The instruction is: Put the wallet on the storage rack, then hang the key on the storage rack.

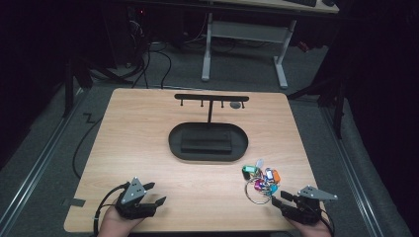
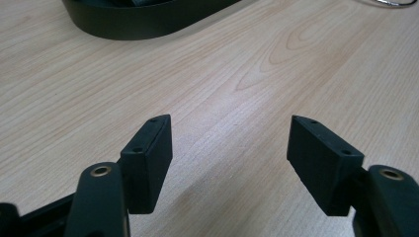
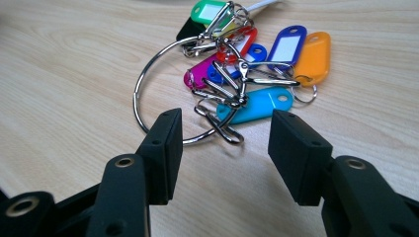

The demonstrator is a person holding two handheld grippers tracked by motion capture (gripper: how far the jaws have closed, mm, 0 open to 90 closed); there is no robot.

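free: bare counter (image 1: 148, 148) left and front | blocked: black tray (image 1: 208, 143) with hook stand (image 1: 211, 98) mid-counter | key bunch (image 1: 261, 180) front right

So the table (image 1: 148, 128) has the oval tray (image 1: 208, 142) about dead centre, with a flat block (image 1: 206, 140) lying in it and a T-shaped hook stand (image 1: 211, 98) rising just behind that. The bunch of key tags (image 1: 261, 180) on its ring lies near the front right, right in front of the right gripper (image 1: 282, 196). The left gripper (image 1: 155, 195) sits front left, well apart from everything.
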